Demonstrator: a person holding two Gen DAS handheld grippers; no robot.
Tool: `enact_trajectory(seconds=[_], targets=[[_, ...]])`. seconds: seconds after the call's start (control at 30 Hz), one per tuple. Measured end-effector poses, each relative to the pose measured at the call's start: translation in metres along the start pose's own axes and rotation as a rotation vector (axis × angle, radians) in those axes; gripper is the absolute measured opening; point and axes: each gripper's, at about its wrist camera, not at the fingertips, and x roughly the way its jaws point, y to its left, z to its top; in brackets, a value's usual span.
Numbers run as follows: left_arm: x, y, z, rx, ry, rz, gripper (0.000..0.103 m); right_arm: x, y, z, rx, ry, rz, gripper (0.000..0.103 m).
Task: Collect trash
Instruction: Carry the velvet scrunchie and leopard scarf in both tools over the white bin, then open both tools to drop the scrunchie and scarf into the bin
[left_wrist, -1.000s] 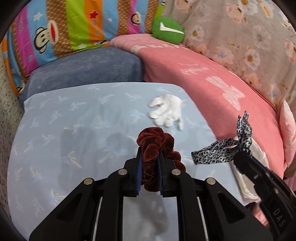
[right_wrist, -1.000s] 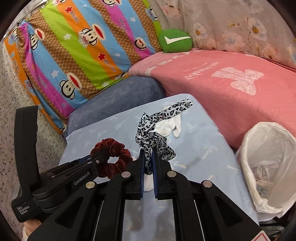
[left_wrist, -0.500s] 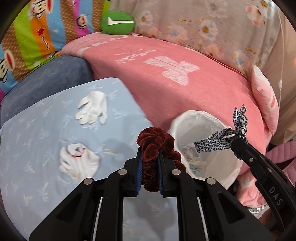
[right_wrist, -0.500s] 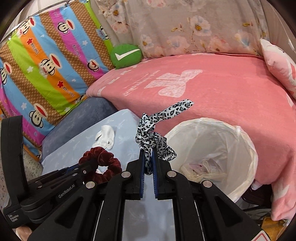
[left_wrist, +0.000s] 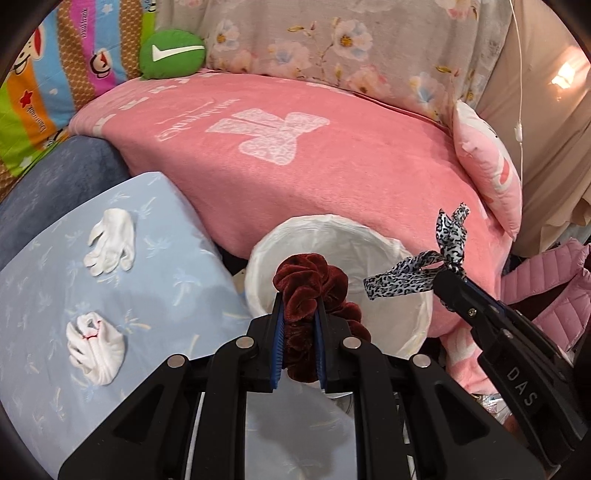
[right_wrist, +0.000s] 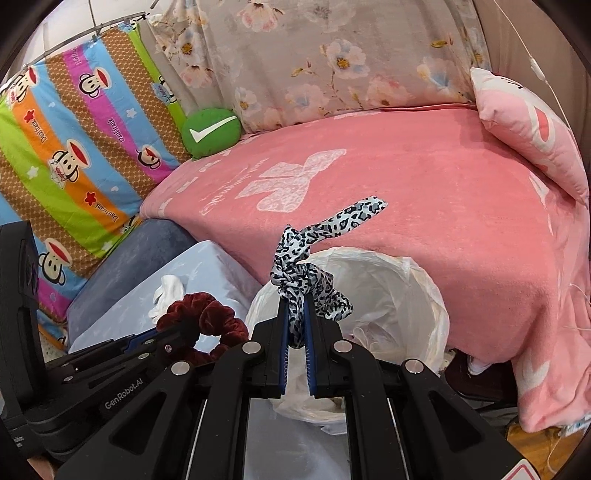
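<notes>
My left gripper (left_wrist: 298, 306) is shut on a dark red velvet scrunchie (left_wrist: 308, 284) and holds it over the near rim of a white-lined trash bin (left_wrist: 373, 240). My right gripper (right_wrist: 295, 314) is shut on a leopard-print hair tie (right_wrist: 306, 273) and holds it above the same bin (right_wrist: 399, 280). The right gripper also shows in the left wrist view (left_wrist: 448, 286), just right of the bin. The left gripper with the scrunchie (right_wrist: 207, 317) shows at lower left of the right wrist view. Two white gloves (left_wrist: 110, 240) (left_wrist: 96, 343) lie on the light blue table (left_wrist: 177, 280).
A bed with a pink blanket (left_wrist: 295, 147) runs behind the bin. A pink pillow (left_wrist: 487, 166), a green round cushion (left_wrist: 171, 53) and a striped cartoon quilt (right_wrist: 74, 147) lie along the back. A blue-grey cushion (left_wrist: 55, 173) sits behind the table.
Both grippers have swung right from above the blue table to over the trash bin, each still holding its hair tie.
</notes>
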Motion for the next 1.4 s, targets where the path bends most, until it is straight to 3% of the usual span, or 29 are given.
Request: enact_trajectory(seconds=[0.4,0.43,0.53,0.57,1.0,1.2,1.27,1.4], targets=[[0.021,-0.023,0.017,0.031,0.021,-0.043,0.017,0.007,-0.017,0.010,0.027,0.005,-0.030,0.007],[0.022,-0.024,0.018,0.033,0.022,-0.047,0.023,0.008,-0.017,0.011,0.027,0.005,-0.032,0.007],[0.021,-0.024,0.021,0.033,0.003,-0.028,0.058,0.011,-0.014,0.011,0.025,0.008,-0.036,0.007],[0.019,-0.023,0.022,0.031,-0.010,-0.017,0.063,0.012,-0.013,0.012,0.023,0.009,-0.037,0.007],[0.011,0.009,0.025,-0.006,-0.057,0.106,0.064,0.029,0.000,0.018,0.009,0.026,-0.048,0.014],[0.010,0.020,0.024,-0.033,-0.053,0.125,0.065,0.030,0.005,0.020,0.008,0.021,-0.046,0.032],[0.009,0.023,0.023,-0.042,-0.054,0.129,0.071,0.027,0.007,0.021,0.009,0.011,-0.044,0.041],[0.006,0.027,0.021,-0.059,-0.056,0.133,0.074,0.023,0.011,0.022,0.007,0.005,-0.039,0.043]])
